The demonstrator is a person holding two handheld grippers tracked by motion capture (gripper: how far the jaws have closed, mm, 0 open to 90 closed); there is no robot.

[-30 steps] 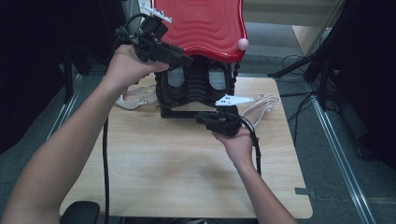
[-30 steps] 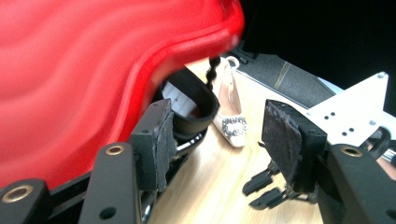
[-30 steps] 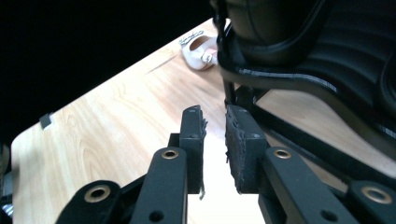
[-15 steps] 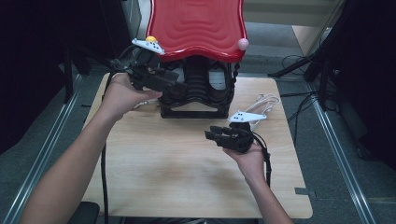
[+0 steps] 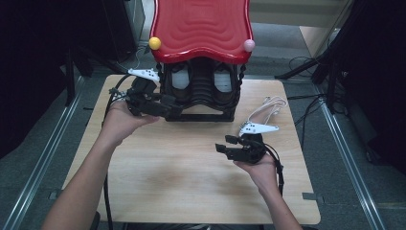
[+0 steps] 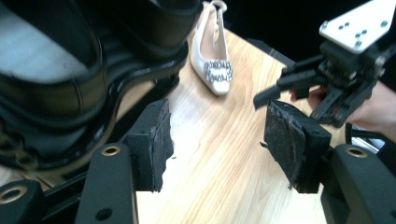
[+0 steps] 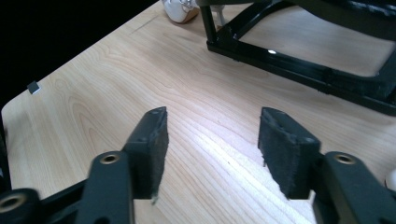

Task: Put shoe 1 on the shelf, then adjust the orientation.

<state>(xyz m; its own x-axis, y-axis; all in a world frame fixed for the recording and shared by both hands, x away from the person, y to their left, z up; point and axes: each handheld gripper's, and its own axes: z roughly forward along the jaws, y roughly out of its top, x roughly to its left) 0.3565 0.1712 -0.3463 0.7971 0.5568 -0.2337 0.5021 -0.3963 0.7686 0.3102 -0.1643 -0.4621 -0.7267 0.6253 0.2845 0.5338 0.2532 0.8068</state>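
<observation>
My left gripper (image 5: 168,109) at rack (image 5: 201,103), nine o'clock side, fingers wide apart, empty. My right gripper (image 5: 225,144) over counter (image 5: 158,182), four o'clock, fingers apart, empty.

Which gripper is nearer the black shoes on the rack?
Left. The left gripper sits right at the rack's front left corner, beside the black shoes. The right gripper hangs over bare table, well in front of the rack.
</observation>
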